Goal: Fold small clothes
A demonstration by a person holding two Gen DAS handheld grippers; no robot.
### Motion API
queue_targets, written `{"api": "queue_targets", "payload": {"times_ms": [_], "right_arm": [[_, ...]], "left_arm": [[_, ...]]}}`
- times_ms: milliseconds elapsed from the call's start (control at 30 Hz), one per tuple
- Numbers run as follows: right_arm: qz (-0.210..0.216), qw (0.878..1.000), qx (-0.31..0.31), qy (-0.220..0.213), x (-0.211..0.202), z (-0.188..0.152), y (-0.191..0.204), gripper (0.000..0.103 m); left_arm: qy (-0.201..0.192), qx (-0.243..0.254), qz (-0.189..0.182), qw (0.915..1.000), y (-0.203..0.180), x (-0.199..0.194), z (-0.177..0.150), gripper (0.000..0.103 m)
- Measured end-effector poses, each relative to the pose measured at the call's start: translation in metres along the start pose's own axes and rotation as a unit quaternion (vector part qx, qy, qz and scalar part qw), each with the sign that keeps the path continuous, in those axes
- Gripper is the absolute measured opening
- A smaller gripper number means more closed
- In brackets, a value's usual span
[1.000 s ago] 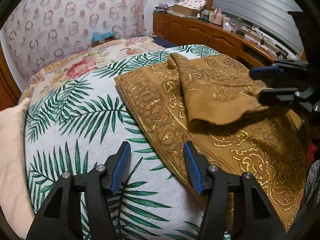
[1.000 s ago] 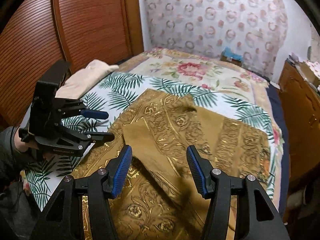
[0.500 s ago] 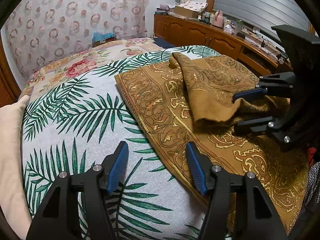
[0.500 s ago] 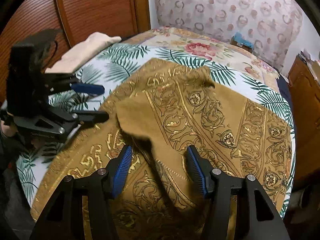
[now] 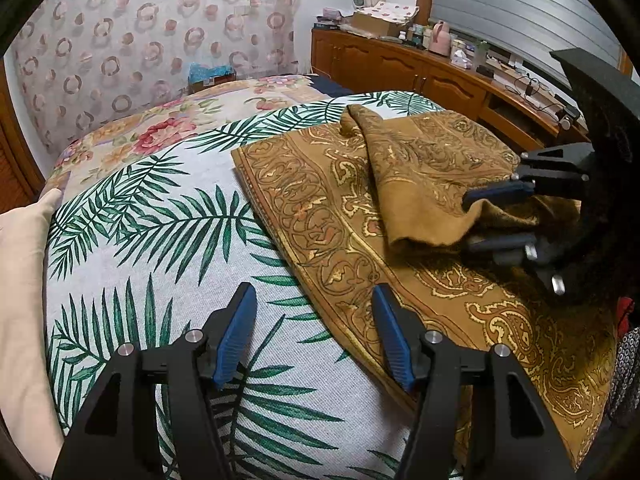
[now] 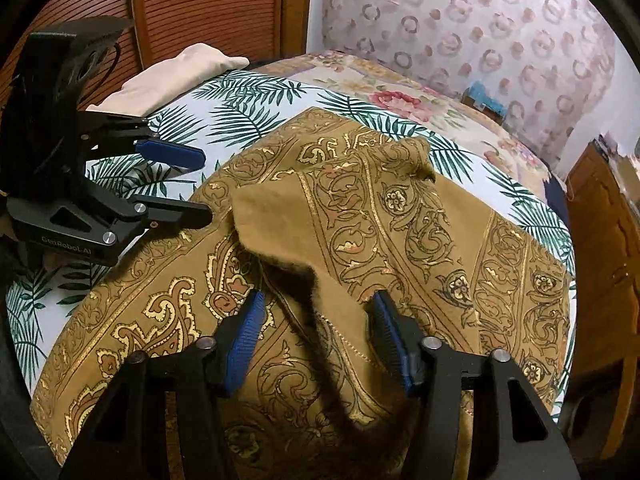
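A brown cloth with gold paisley print (image 5: 320, 196) (image 6: 400, 216) lies spread on the palm-leaf bedspread (image 5: 160, 220), one part folded over into a raised flap (image 5: 424, 184) (image 6: 280, 220). My right gripper (image 6: 316, 332) (image 5: 480, 220) is open, its blue pads on either side of the flap's loose edge, which sits between the jaws. My left gripper (image 5: 312, 336) (image 6: 200, 184) is open and empty, low over the bedspread beside the cloth's near left edge.
A cream pillow (image 5: 20, 280) (image 6: 172, 76) lies at the bed's side. A wooden sideboard (image 5: 420, 68) with clutter runs along the far side, under a window blind. A wooden wardrobe (image 6: 180, 8) stands behind the pillow. A patterned curtain (image 5: 160, 40) hangs behind the bed.
My right gripper has moved down and forward onto the cloth, so the flap's edge now sits between its open jaws. My left gripper has held nearly still.
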State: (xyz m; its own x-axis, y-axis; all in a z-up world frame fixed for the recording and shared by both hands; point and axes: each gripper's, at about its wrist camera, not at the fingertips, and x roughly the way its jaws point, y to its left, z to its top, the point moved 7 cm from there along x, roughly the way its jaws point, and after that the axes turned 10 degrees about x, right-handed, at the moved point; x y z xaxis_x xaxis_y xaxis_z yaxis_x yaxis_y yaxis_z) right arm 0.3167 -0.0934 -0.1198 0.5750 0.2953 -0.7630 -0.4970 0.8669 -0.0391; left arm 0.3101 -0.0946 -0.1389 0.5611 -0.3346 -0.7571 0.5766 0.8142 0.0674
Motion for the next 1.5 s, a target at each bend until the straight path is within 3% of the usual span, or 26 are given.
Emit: {"api": "queue_targets", "payload": {"times_ms": [33,67,167,333,567,667,767,1033,1200,1267,1300,1500], "right_arm": [[-0.004,1.0,-0.001,0.001,0.001,0.0,-0.001,0.023],[-0.003,1.0,-0.001,0.004,0.001,0.0,-0.002,0.015],[0.005,1.0,0.002,0.003,-0.002,0.003,-0.006,0.008],[-0.007,0.999,0.017,-0.033,-0.024,0.018,-0.023,0.006],[-0.062,0.992,0.087,-0.073,-0.048,0.031,-0.1,0.006],[-0.058,0.988,0.126,-0.074,-0.042,0.029,-0.13,0.006],[-0.011,0.981,0.179,-0.074,-0.028,0.022,-0.149,0.006],[-0.035,0.973,0.223,-0.049,-0.012,0.007,-0.169,0.006],[-0.084,0.968,0.227,-0.059,-0.022,0.018,-0.178,0.026],[-0.071,0.97,0.223,-0.065,-0.025,0.023,-0.169,0.051],[-0.068,0.971,0.219,-0.067,-0.024,0.027,-0.165,0.056],[-0.059,0.978,0.197,-0.047,0.013,0.052,-0.173,0.058]], "left_arm": [[0.0,0.0,0.0,1.0,0.0,0.0,0.0,0.061],[0.0,0.0,0.001,1.0,0.001,0.001,0.0,0.061],[0.0,-0.001,0.0,1.0,0.0,0.001,0.0,0.061],[-0.002,-0.011,0.002,0.9999,0.002,-0.001,-0.001,0.061],[-0.021,-0.025,-0.012,0.9994,-0.001,-0.01,0.003,0.061],[-0.027,-0.024,-0.016,0.9992,-0.008,-0.014,0.008,0.061],[-0.031,-0.022,-0.025,0.999,-0.017,-0.016,0.011,0.061],[-0.026,-0.034,-0.026,0.9988,-0.019,-0.016,0.008,0.061],[-0.028,-0.034,-0.02,0.9988,-0.02,-0.018,0.009,0.061],[-0.031,-0.036,-0.02,0.9987,-0.02,-0.018,0.009,0.061],[-0.032,-0.036,-0.021,0.9986,-0.019,-0.018,0.011,0.061],[-0.047,-0.05,-0.018,0.9975,0.014,-0.008,0.046,0.061]]}}
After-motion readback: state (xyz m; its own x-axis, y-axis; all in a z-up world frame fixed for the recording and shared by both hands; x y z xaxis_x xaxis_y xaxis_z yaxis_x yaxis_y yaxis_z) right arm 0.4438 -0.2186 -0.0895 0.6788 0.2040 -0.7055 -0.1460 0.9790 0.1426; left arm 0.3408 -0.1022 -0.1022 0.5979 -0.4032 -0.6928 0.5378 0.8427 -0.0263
